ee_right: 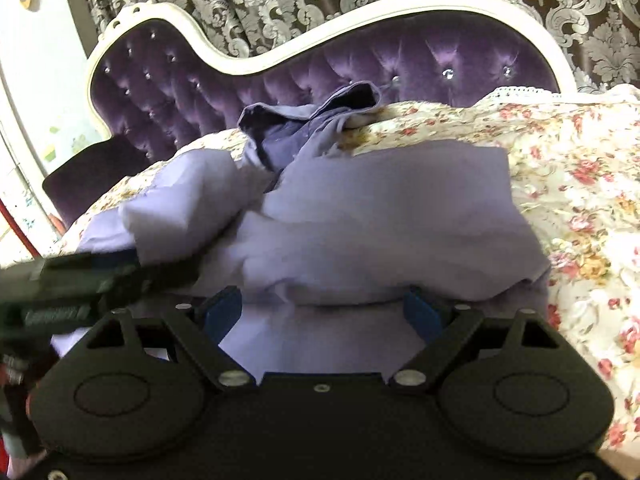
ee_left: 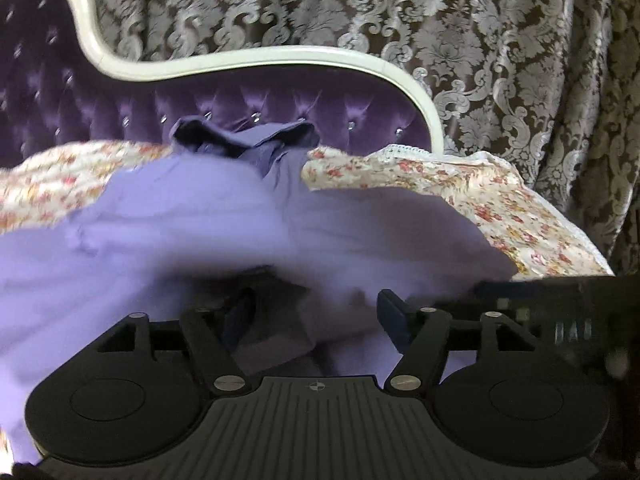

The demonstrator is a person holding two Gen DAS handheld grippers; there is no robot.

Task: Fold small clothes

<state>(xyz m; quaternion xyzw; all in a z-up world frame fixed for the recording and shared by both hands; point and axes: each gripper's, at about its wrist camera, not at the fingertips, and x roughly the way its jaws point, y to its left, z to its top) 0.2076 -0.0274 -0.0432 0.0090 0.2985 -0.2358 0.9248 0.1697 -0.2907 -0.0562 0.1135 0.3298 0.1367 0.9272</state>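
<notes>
Hardly any lettering legible

Pale blurred characters, unreadable, stand on the black gripper body [ee_left: 572, 330] at the left wrist view's right edge (its twin [ee_right: 52, 314] shows a similar smear).

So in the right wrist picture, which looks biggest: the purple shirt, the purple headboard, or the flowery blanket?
Largest to smallest, as they look:
1. purple shirt, though it is nearest the camera
2. flowery blanket, cut off by the edge
3. purple headboard
Shirt versus blanket is unsure.

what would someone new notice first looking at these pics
The lilac garment lies rumpled across the floral bedspread, filling the middle of both views. Behind it curves a tufted purple headboard with a white frame, in front of a damask curtain. Both grippers' blue fingers stand open over the cloth.
</notes>
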